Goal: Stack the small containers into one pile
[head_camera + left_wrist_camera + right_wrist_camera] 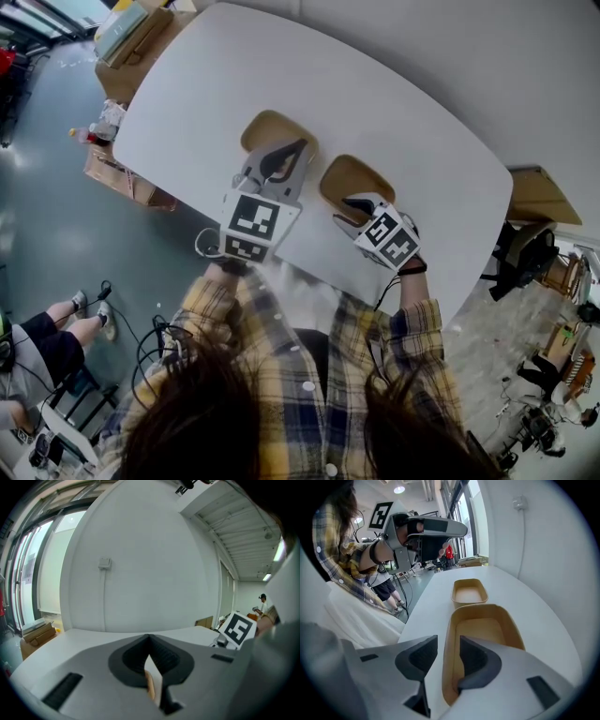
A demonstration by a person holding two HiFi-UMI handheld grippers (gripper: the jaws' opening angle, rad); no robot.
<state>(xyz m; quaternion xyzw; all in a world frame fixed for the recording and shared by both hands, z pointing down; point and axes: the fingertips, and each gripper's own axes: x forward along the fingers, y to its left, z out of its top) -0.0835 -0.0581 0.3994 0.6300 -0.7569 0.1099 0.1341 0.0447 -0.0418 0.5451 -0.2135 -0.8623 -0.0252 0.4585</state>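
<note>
A near light brown paper tray and a far one sit apart on the white table. The right gripper has its fingers wide, one on each side of the near tray's thin wall. The tray looks light and bendy, so a soft pinch on the rim should do. The left gripper is pinched tight on a thin pale strip.
</note>
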